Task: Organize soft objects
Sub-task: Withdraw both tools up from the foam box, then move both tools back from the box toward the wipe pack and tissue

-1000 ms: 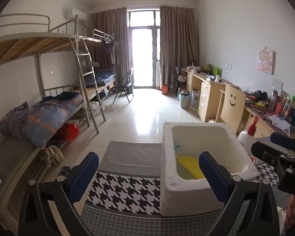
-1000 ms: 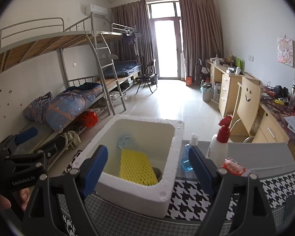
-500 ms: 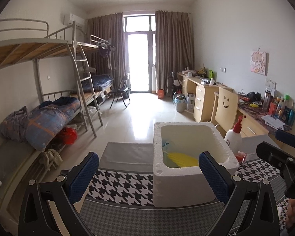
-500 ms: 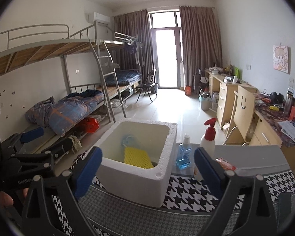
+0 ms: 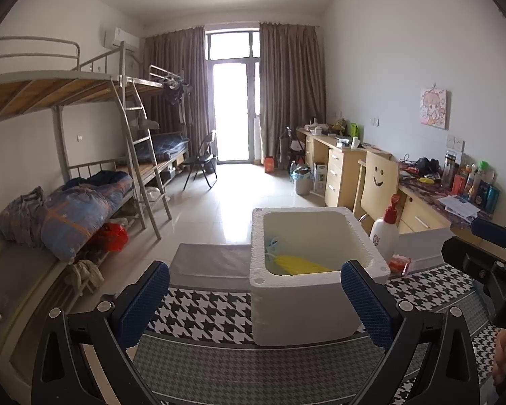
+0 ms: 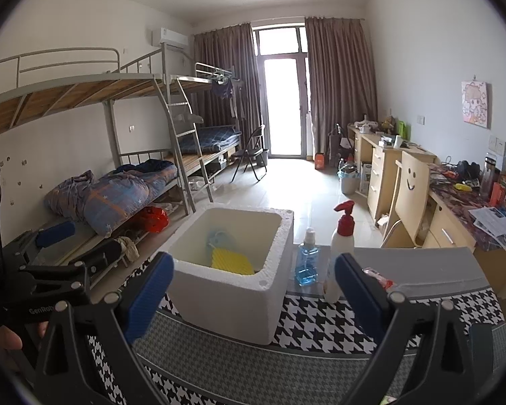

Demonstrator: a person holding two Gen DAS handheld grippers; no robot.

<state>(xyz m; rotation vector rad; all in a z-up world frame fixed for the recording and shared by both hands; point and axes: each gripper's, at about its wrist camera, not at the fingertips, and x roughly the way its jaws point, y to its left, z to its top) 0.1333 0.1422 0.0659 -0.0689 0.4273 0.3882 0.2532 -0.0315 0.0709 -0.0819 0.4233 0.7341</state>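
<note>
A white foam box [image 5: 320, 303] [image 6: 232, 300] stands on the houndstooth cloth [image 5: 202, 310]. Inside it lie a yellow mesh sponge [image 5: 297, 265] [image 6: 231, 261] and a pale blue soft thing [image 5: 273, 241] [image 6: 219, 238]. My left gripper [image 5: 254, 266] is open, short of the box, with nothing between its blue pads. My right gripper [image 6: 253, 257] is also open and holds nothing. It sits back from the box's near right corner. Each gripper shows at the edge of the other's view, the right gripper [image 5: 482, 246] at the far right of the left wrist view.
Right of the box stand a white pump bottle with a red top [image 5: 386, 233] [image 6: 340, 253] and a small bottle of blue liquid [image 6: 307, 260]; a red packet [image 5: 399, 265] lies beside them. Bunk beds line the left wall, desks and a chair the right.
Both grippers have drawn back from the foam box, which now looks smaller and farther off. The right jaws have spread a little wider. The box's contents have not moved.
</note>
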